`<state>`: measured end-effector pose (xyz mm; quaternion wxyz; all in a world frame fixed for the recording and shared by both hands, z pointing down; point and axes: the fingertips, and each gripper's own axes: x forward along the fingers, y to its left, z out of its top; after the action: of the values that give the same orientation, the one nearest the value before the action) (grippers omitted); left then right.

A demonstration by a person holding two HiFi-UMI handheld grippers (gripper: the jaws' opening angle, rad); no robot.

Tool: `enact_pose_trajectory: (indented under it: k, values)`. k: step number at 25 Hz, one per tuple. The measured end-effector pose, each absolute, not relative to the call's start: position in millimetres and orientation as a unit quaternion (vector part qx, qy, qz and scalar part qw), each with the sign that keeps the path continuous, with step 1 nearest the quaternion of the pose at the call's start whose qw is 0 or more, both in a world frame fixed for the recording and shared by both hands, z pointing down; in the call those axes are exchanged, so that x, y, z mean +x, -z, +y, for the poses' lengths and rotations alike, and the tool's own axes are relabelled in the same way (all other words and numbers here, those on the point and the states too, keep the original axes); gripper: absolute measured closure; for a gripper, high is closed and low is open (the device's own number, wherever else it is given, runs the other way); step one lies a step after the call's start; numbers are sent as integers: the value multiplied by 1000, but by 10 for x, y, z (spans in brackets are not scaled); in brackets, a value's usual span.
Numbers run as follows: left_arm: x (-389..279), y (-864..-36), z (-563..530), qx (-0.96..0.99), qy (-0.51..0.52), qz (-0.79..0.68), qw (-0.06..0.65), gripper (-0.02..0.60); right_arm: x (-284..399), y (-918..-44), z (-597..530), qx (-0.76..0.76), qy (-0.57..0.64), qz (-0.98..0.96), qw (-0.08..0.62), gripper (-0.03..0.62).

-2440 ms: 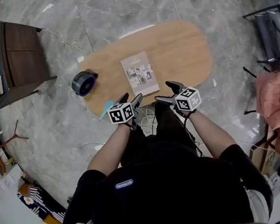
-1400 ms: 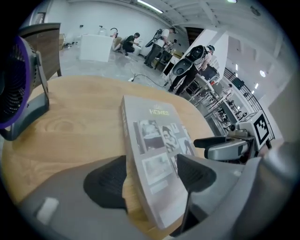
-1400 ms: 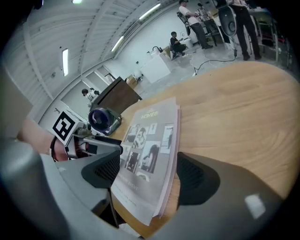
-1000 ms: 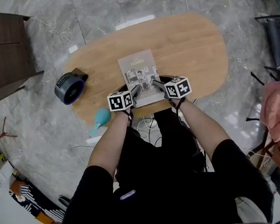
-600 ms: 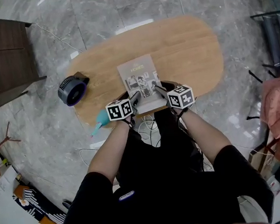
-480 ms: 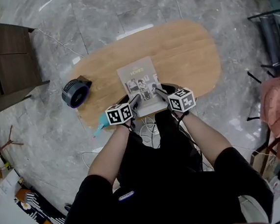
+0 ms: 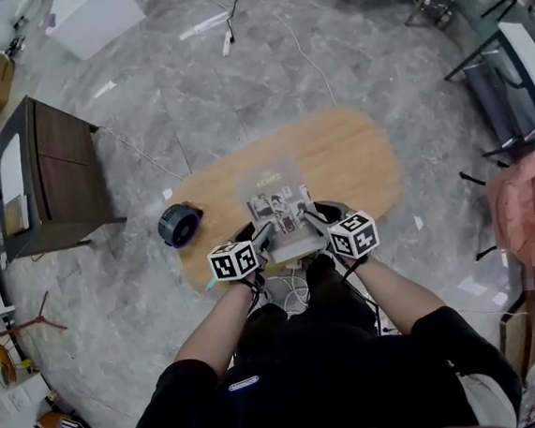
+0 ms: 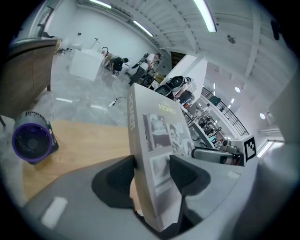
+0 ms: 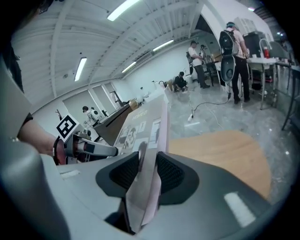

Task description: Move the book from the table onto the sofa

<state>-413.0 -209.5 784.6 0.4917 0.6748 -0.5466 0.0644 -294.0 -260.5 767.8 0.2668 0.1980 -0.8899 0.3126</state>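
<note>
Head view: both grippers at near edge of table (image 7: 356, 157), each on a near corner of book (image 7: 276, 203). L gripper (image 7: 263, 237) on its left corner, R gripper (image 7: 311, 220) on its right. Fan (image 7: 180, 226) on table, left of book. Cabinet (image 7: 47, 173) far left on floor.

L gripper view: jaws pinch book (image 8: 161, 140) by the spine side, pads touching both faces. Book tilts up, far end above table (image 8: 84, 140). Fan (image 8: 30, 140) at left.

R gripper view: jaws clamped on book (image 9: 143, 129), pages bent between pads. Table (image 9: 220, 150) behind, to the right.
</note>
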Motion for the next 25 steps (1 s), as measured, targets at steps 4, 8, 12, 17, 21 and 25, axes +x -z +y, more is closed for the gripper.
enact_pose_trajectory:
  k: [4, 8, 12, 17, 21, 25]
  values:
    - [-4206, -7306, -2026, 693, -47, -548, 467, 337, -2997, -7109, -2501, 219, -292, -899, 242, 450]
    - [-4204, -6875, -1869, 705, -21, -545, 454, 337, -2990, -6632, -2333, 234, -273, -906, 224, 451]
    - [-4351, -6516, -1711, 723, 0, -541, 430, 337, -3129, -6237, -2160, 244, -255, -913, 206, 456]
    - [-4650, -6100, -1382, 744, 23, -531, 405, 342, -3426, -5758, -1792, 253, -218, -922, 198, 461]
    - [-4756, -5857, -1184, 761, 34, -520, 386, 342, -3523, -5476, -1555, 270, -193, -924, 187, 461]
    - [-4804, -5688, -964, 780, 39, -498, 376, 342, -3564, -5290, -1273, 299, -177, -921, 175, 461]
